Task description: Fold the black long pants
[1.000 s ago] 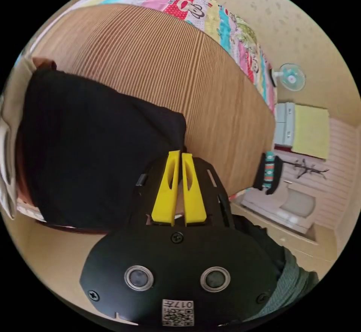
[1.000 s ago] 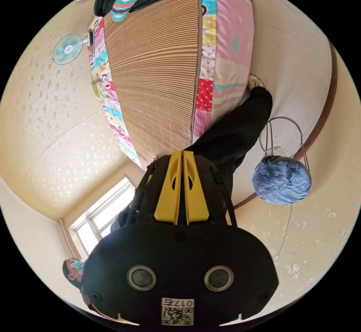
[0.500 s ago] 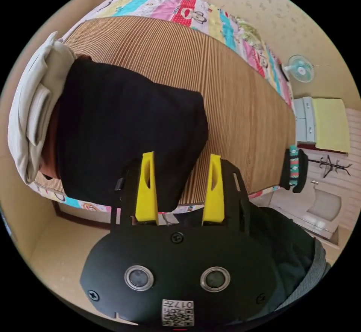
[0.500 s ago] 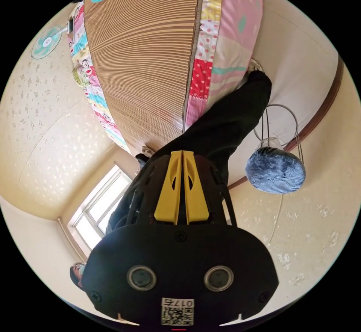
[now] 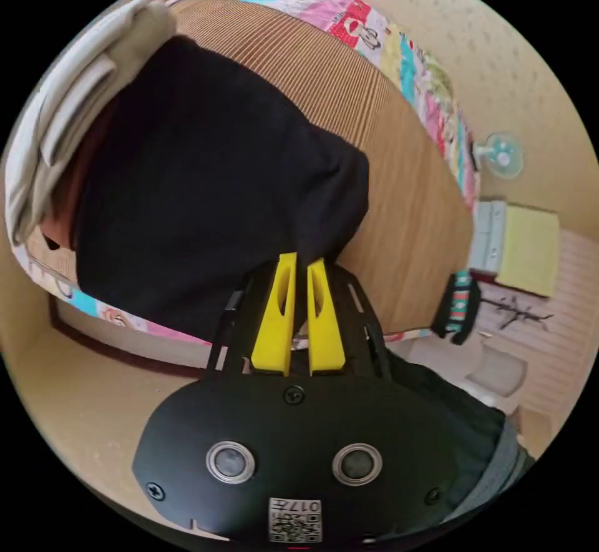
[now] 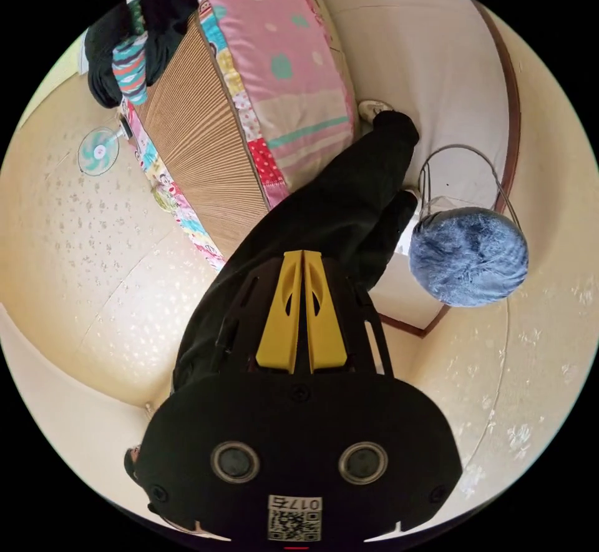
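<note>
Black pants (image 5: 206, 190) lie on the mat (image 5: 399, 202), touching the left gripper (image 5: 298, 261).

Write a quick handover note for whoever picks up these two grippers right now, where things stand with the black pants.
Left gripper: yellow jaws nearly together at the corner of the black long pants; whether they pinch cloth is unclear. Right gripper: jaws together, nothing visibly between them.
The pants lie as a folded dark slab on the ribbed brown bed mat, one end overhanging the patchwork quilt's edge, beside a folded cream garment.
Done: a first fold, seemingly. Left: checking the left grip, folding smaller and squaring up.
</note>
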